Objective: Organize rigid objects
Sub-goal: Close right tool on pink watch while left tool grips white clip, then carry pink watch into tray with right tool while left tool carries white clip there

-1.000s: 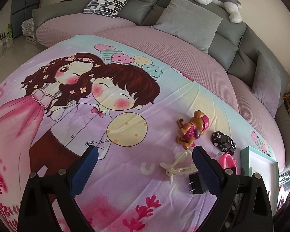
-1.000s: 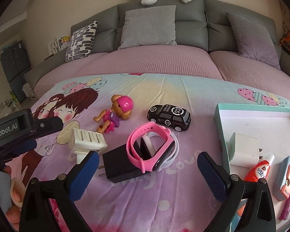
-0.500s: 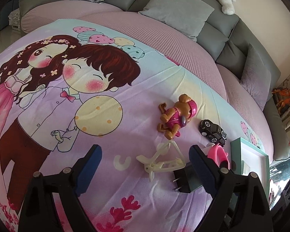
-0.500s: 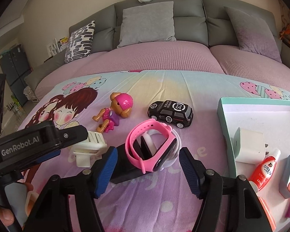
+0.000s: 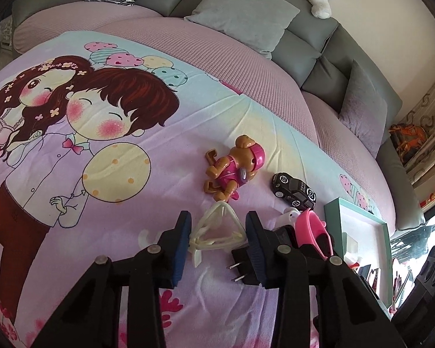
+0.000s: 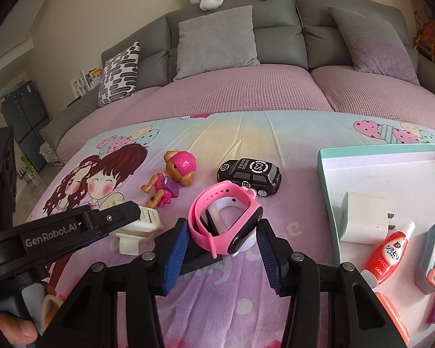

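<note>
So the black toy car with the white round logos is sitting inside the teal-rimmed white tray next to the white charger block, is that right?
Not quite. The black toy car with white round logos is outside the teal-rimmed white tray, lying on the cartoon-print bedsheet to its left, as the right wrist view shows. The white charger block is indeed in the tray.

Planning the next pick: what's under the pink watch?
The pink watch lies on a black charger and a white band; the charger's far end is hidden.
</note>
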Demonstrator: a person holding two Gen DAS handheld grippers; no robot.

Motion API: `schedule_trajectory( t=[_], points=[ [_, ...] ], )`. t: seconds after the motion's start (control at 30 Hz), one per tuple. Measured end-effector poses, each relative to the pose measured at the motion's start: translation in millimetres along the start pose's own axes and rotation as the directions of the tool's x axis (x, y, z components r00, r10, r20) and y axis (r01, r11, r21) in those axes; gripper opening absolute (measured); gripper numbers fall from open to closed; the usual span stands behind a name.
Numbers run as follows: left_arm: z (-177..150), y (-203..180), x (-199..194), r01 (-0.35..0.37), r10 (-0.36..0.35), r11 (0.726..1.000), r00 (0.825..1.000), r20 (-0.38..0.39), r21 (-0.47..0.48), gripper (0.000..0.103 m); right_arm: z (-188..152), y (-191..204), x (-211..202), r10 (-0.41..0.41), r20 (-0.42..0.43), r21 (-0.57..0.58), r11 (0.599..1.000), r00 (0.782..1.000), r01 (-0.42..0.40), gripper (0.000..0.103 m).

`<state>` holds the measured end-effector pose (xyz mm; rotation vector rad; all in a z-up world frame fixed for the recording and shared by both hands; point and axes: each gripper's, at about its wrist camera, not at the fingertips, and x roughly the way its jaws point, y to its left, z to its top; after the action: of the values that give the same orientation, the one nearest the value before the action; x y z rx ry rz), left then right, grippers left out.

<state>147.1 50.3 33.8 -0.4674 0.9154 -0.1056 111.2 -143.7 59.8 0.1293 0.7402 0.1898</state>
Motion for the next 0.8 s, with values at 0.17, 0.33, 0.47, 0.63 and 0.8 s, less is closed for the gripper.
schedule_trajectory(
  t=[0.17, 0.33, 0.47, 0.63, 0.8],
  points=[
    [3.1, -5.7, -17.9, 0.007, -0.008, 1.000, 0.999, 0.053, 0.018, 0.040, 6.7, -6.7, -18.5, -0.014, 0.047, 0.007, 1.000, 0.999, 0.013, 0.051],
    [6.0, -25.7, -38.6, 0.037, -0.047, 0.996, 0.991, 0.123, 0.077, 0.040, 12.8, -28.5, -40.0, -0.066, 0.097, 0.040, 0.997, 0.993, 0.063, 0.051],
    [3.1, -49.5, -39.9, 0.077, -0.095, 0.987, 0.987, 0.131, 0.139, 0.040, 14.7, -55.2, -48.8, -0.136, 0.105, 0.081, 0.988, 0.985, 0.128, 0.051],
    [-6.8, -91.1, -30.8, 0.124, -0.156, 0.961, 0.981, 0.112, 0.248, 0.040, 14.0, -87.6, -57.2, -0.243, 0.101, 0.106, 0.967, 0.965, 0.232, 0.051],
    [-20.2, -133.2, -22.2, 0.175, -0.221, 0.918, 0.971, 0.092, 0.356, 0.040, 12.6, -115.9, -69.4, -0.311, 0.103, 0.138, 0.945, 0.945, 0.296, 0.051]
  ],
)
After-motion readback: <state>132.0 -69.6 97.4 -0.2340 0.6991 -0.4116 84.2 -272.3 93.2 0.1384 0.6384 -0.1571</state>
